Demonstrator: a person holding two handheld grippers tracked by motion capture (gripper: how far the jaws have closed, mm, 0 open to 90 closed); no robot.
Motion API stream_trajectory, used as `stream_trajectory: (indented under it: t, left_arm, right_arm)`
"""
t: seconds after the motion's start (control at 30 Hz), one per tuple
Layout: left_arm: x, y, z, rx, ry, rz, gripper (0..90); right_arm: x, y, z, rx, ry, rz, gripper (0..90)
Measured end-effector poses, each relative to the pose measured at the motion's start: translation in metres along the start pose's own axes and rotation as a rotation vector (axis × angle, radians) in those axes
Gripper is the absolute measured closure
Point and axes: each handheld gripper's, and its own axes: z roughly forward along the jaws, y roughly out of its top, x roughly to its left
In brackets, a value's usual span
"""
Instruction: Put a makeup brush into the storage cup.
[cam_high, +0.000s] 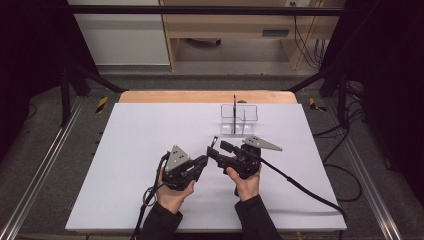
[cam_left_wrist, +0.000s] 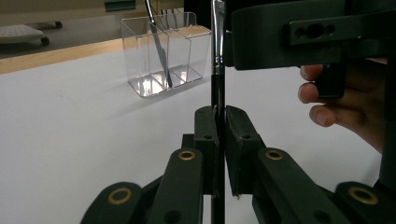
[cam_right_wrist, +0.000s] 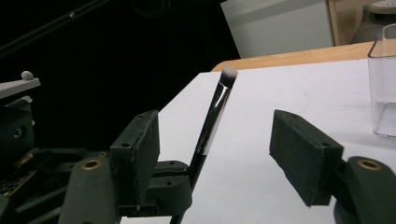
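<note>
1. The makeup brush (cam_right_wrist: 215, 112) stands upright, its black handle clamped between the left gripper (cam_left_wrist: 219, 122) jaws, bristles up, above the white table (cam_high: 140, 150).
2. The right gripper (cam_right_wrist: 215, 154) straddles it, jaws apart, pads clear.
3. Best to close squarely on the ferrule before the left lets go.
4. Beyond stands the clear organiser (cam_high: 239, 119), seemingly holding another brush; the route looks open.

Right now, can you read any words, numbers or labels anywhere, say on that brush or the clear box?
None can be read. The makeup brush and the clear organizer bear no visible lettering. A small dark plate on the wooden furniture behind the table may be a label, but it is too small and blurred to read.
</note>
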Motion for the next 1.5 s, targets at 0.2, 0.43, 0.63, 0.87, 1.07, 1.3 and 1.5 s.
stream_trajectory:
  t: [0.2, 0.43, 0.63, 0.87, 1.07, 1.3, 1.5]
  left_arm:
    - [-0.0029, 0.0009, 0.0008, -0.004, -0.003, 0.003, 83.5]
    - [-0.0056, 0.0022, 0.0009, -0.009, -0.007, 0.002, 83.5]
    - [-0.0074, 0.0021, 0.0010, -0.013, -0.009, 0.002, 83.6]
    - [-0.0092, 0.0022, 0.0010, -0.017, -0.009, 0.006, 83.6]
    - [-0.0095, 0.0022, 0.0007, -0.021, -0.007, 0.004, 83.5]
    - [-0.0093, 0.0025, -0.0008, -0.027, -0.007, 0.003, 83.5]
    - [-0.0092, 0.0027, -0.0016, -0.031, -0.006, 0.001, 83.5]
  right_arm:
    - [-0.0002, 0.0001, 0.0008, 0.000, 0.009, 0.019, 42.8]
    - [-0.0008, 0.0005, 0.0017, 0.003, 0.016, 0.042, 51.2]
    - [-0.0008, 0.0006, 0.0020, 0.005, 0.027, 0.059, 57.5]
    - [-0.0008, -0.0004, 0.0031, 0.008, 0.048, 0.073, 65.1]
    - [-0.0009, -0.0003, 0.0032, 0.007, 0.056, 0.085, 70.8]
    - [-0.0005, -0.0003, 0.0031, 0.000, 0.063, 0.100, 76.7]
    - [-0.0005, -0.0002, 0.0031, 0.001, 0.066, 0.107, 81.4]
